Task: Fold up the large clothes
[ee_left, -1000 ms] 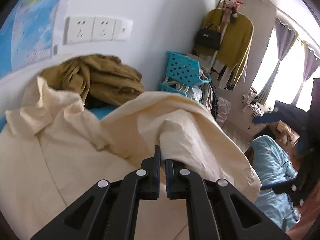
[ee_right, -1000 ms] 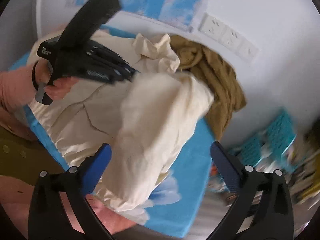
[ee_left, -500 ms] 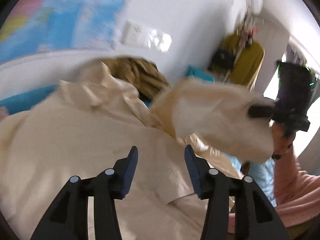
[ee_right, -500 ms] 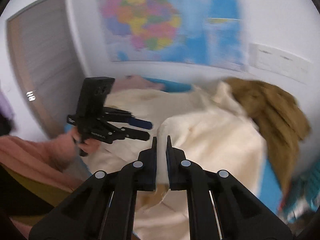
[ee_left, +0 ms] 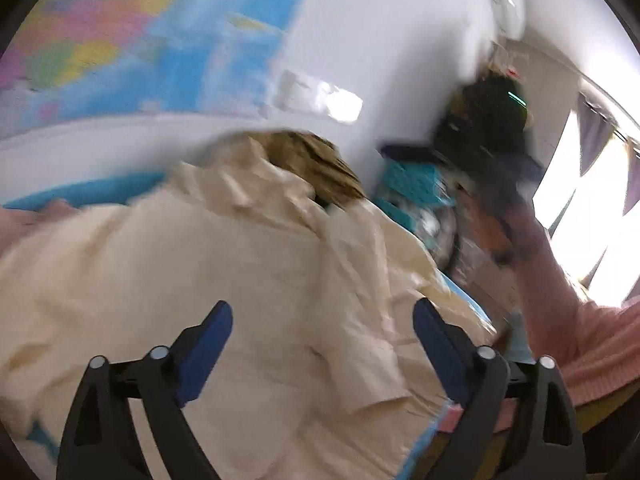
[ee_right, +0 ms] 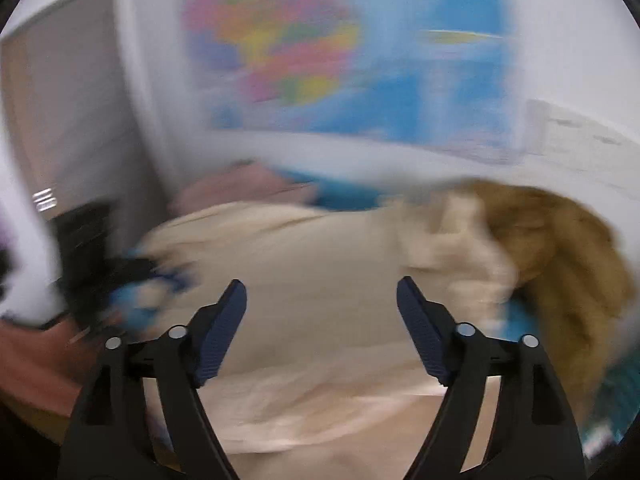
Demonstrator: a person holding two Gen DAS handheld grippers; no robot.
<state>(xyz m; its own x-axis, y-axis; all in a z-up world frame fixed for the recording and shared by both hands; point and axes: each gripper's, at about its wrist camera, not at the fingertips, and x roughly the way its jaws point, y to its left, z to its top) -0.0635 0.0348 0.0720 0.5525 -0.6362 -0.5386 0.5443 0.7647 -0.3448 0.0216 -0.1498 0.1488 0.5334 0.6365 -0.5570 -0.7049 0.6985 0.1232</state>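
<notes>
Your left hand-held gripper [ee_left: 322,344] is released, jaws spread wide with nothing between them; a second ago it was clamped on a fold of the cream garment [ee_left: 224,280]. Your right hand-held gripper [ee_right: 320,320] is likewise released and empty, where half a second ago it pinched the folded-over sleeve edge. So both grips have just let go.

The cream garment lies spread on the blue bed cover [ee_left: 92,191], directly below both sets of jaws. The raised flap seen earlier is no longer lifted; it appears laid down across the body, though motion blur hides the exact edge. Judgement: one fold is placed, and you are repositioning for the next.

Beyond the collar, a mustard-brown garment [ee_right: 560,240] sits bunched against the wall, touching the cream one. A map [ee_right: 340,52] hangs above, and a teal basket [ee_left: 416,180] stands past the bed's far corner.

Risk: the loose flap may slip back before you re-grip.
</notes>
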